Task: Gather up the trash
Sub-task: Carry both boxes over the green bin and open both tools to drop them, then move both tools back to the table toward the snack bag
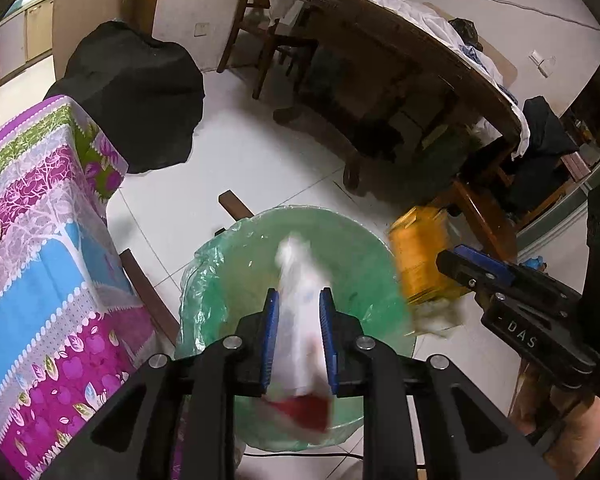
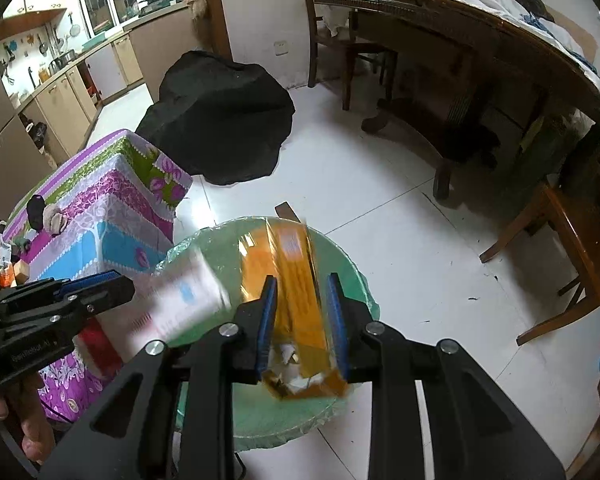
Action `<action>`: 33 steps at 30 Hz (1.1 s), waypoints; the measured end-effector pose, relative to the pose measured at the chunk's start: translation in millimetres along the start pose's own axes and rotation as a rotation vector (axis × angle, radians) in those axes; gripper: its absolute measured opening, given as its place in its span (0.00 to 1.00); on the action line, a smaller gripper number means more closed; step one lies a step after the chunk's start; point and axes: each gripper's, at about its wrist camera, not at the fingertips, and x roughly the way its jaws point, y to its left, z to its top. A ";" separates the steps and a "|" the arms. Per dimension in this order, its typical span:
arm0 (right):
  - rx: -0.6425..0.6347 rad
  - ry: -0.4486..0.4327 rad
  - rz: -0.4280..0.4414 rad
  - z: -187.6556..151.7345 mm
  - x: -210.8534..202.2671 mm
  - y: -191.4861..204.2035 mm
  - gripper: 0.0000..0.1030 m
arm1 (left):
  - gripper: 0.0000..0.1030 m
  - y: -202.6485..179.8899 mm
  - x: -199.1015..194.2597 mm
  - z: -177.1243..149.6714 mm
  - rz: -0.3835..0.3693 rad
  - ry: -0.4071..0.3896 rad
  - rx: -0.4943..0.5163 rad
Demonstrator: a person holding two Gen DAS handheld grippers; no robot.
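A bin lined with a green plastic bag (image 1: pixel 352 256) stands on the floor below both grippers; it also shows in the right wrist view (image 2: pixel 220 248). My left gripper (image 1: pixel 299 312) is shut on a white and red wrapper (image 1: pixel 300 320), held above the bin; the same wrapper shows blurred in the right wrist view (image 2: pixel 180 300). My right gripper (image 2: pixel 302 308) is shut on an orange packet (image 2: pixel 296 280), held above the bin. In the left wrist view the right gripper (image 1: pixel 460 268) holds the orange packet (image 1: pixel 420 264) by the bin's right rim.
A table with a purple, blue and green patterned cloth (image 1: pixel 40 240) stands left of the bin. A black covered heap (image 1: pixel 136 92) lies behind it. A large wooden table (image 2: pixel 480 52) with chairs (image 2: pixel 572 248) fills the right side. White tiled floor (image 2: pixel 400 240) lies between.
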 end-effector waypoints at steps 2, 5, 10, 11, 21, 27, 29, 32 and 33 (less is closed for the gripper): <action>-0.003 -0.002 -0.002 -0.4 -0.4 -0.5 0.26 | 0.22 0.1 0.3 -0.5 0.003 -0.001 0.002; -0.003 -0.006 -0.004 -1.2 -1.6 -0.3 0.28 | 0.22 0.1 -0.1 -0.7 0.004 -0.003 0.000; -0.008 -0.007 -0.002 -0.8 -2.5 -0.1 0.28 | 0.22 0.6 -1.6 -0.8 0.006 -0.004 0.004; -0.008 -0.008 -0.002 -1.0 -2.8 -0.1 0.28 | 0.22 0.5 -2.0 -0.8 0.006 -0.003 0.004; -0.011 -0.038 0.004 -7.2 -10.6 1.2 0.55 | 0.39 12.8 -18.0 -9.3 0.020 -0.019 -0.011; -0.023 -0.079 0.023 -18.3 -18.6 10.7 0.76 | 0.63 35.2 -41.2 -17.0 0.031 -0.053 -0.034; -0.028 -0.098 0.033 -21.5 -23.4 15.6 0.79 | 0.66 42.9 -53.6 -21.1 0.039 -0.068 -0.029; -0.038 -0.164 0.091 -31.1 -41.2 29.1 0.83 | 0.72 57.1 -81.0 -31.9 0.037 -0.098 -0.006; -0.046 -0.186 0.109 -36.3 -48.0 34.7 0.85 | 0.75 64.0 -93.0 -37.4 0.039 -0.113 0.006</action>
